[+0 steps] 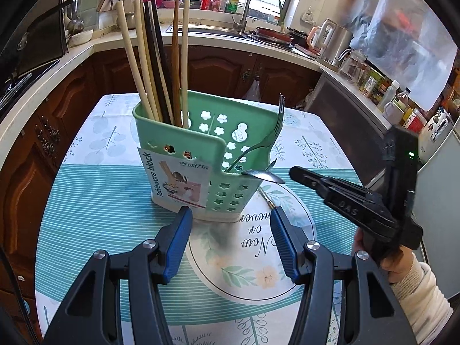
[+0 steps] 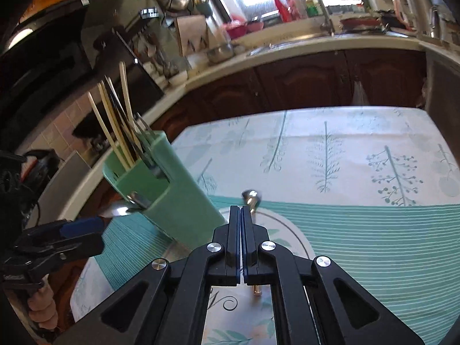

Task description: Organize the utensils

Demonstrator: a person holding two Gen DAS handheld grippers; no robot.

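A green utensil holder (image 1: 201,155) stands on the table, also in the right wrist view (image 2: 172,192). Several chopsticks (image 1: 161,66) stand in its back compartment. A fork (image 1: 267,132) and a silver spoon (image 1: 266,176) lean out of its low front compartment. A small gold-handled spoon (image 1: 267,199) lies on the cloth right of the holder. My left gripper (image 1: 231,221) is open and empty, just in front of the holder. My right gripper (image 2: 240,210) is shut, empty, and hovers over the small spoon (image 2: 250,198), whose handle end shows below the fingers.
The table has a teal striped and leaf-print cloth (image 1: 100,215). Kitchen counters with a sink (image 1: 218,33), kettle (image 1: 333,40) and bottles (image 1: 396,100) surround it. Dark wooden cabinets (image 1: 224,69) stand behind.
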